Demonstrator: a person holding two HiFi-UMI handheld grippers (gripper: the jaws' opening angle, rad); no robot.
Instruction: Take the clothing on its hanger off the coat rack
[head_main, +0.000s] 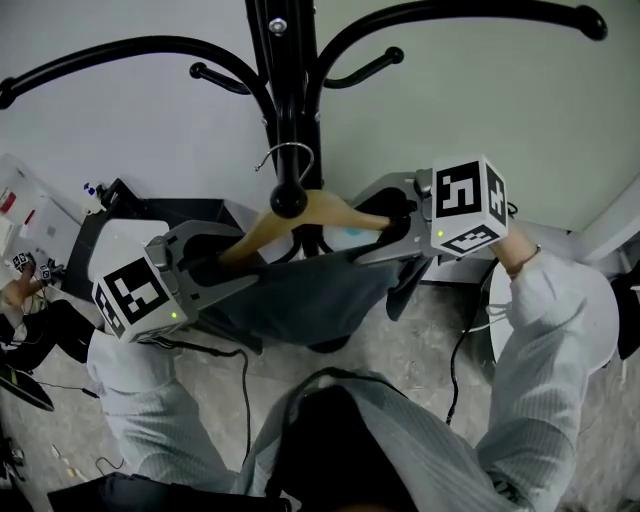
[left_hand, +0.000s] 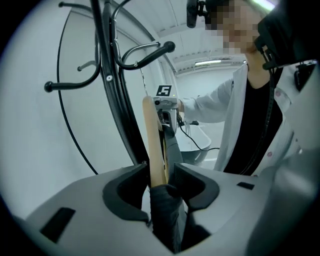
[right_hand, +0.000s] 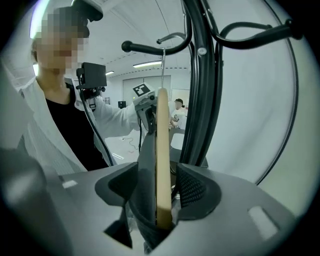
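Left claw (left_hand: 161, 170) spread wide, straddling one end of light wooden hanger (head_main: 335, 210) without clamping. Right claw (right_hand: 159, 170) equally wide apart, astride opposite end. Dark grey cloth garment (head_main: 300, 300) draped over hanger, bunched between both pairs of jaws. Hangs by silver wire hook (head_main: 290, 152) from peg of black metal coat rack (head_main: 285, 90).

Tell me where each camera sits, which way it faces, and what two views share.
Head view: sits above the left gripper and right gripper, looking steeply down at the rack, hanger and garment; both sleeves show.
Left gripper view: on the left gripper, facing along the hanger toward the right gripper; its open jaws and the torso show.
Right gripper view: on the right gripper, facing the opposite way; its open jaws and the torso show.
Shared: both gripper views have the hanger between the jaws.
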